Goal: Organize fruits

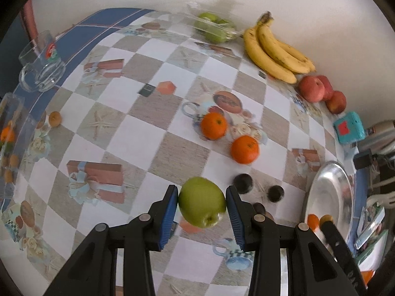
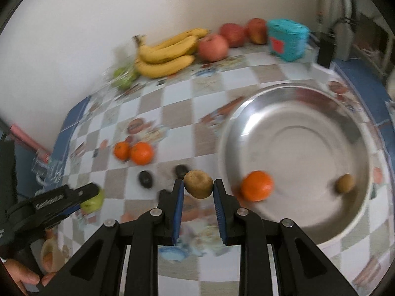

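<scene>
Left gripper (image 1: 202, 206): clamped on a green apple (image 1: 202, 202), pads on its two flanks, held above the cloth just left of the bowl (image 2: 355, 128).
Right gripper (image 2: 198, 185): clamped on a kiwi (image 2: 198, 183), carried near the bowl's left rim, not yet over it.
In the bowl: one orange (image 2: 257, 185) near the front left, one kiwi at the right wall (image 2: 345, 183).
Apple, handling: I'd judge it firm and fairly heavy, with waxy, slippery skin; a grip across its widest part, as now, looks safest.
Kiwi, handling: light, soft under a rough skin that grips well; I'd squeeze gently across the middle, since it may bruise.
Oranges (image 1: 213, 126) on the cloth: two, touching, well left of the bowl.
Dark fruits (image 1: 243, 183): three seen between the oranges and the bowl; I can't tell what kind.
Bananas (image 1: 274, 49): one bunch by the wall, behind the bowl and to its left; I count three.
Red apples (image 1: 311, 88): three in a row, right of the bananas.
Green fruit in clear packaging (image 1: 214, 28): left of the bananas, count unclear.
Risk: the apple could slip if the pads loosen.
</scene>
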A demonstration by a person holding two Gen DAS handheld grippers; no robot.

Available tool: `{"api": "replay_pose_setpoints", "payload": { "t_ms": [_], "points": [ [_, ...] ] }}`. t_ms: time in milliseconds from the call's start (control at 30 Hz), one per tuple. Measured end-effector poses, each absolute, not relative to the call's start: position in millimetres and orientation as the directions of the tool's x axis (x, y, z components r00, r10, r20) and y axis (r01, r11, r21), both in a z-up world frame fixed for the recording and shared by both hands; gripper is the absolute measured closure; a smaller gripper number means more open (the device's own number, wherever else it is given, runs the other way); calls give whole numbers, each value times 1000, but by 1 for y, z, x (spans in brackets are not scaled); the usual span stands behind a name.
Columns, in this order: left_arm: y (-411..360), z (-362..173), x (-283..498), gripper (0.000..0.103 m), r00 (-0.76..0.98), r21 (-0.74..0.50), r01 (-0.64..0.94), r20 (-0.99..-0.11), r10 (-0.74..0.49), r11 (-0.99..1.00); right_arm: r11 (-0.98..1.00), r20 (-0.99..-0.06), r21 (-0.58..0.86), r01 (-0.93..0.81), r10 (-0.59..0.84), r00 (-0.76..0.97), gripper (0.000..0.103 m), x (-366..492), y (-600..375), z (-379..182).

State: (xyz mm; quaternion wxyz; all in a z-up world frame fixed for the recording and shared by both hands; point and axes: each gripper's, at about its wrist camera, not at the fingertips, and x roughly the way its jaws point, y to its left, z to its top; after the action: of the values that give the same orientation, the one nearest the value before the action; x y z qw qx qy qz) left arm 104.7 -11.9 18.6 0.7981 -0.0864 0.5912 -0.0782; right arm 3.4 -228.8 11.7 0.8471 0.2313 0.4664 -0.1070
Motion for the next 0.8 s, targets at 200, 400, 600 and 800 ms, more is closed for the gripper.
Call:
{"api": "replay_pose_setpoints", "payload": {
  "t_ms": [200,400,600,800],
  "points": [
    [-46,32,90,60,299,-246,116,-915,-270,962,820,-841,304,485,-8,542,78,-14,-270,11],
    [-68,30,85,60,285,-217,177,-922,-261,960,773,-843,312,552,-43,537,78,-32,-304,9],
    [-44,17,94,59,266,-211,105,-936,-232,972,762,-842,328,559,-33,539,78,-35,-309,8],
    [-29,2,102,42,247,-204,62,-945,-213,977,795,-845,314,519,-16,535,78,-27,-293,8]
  ]
}}
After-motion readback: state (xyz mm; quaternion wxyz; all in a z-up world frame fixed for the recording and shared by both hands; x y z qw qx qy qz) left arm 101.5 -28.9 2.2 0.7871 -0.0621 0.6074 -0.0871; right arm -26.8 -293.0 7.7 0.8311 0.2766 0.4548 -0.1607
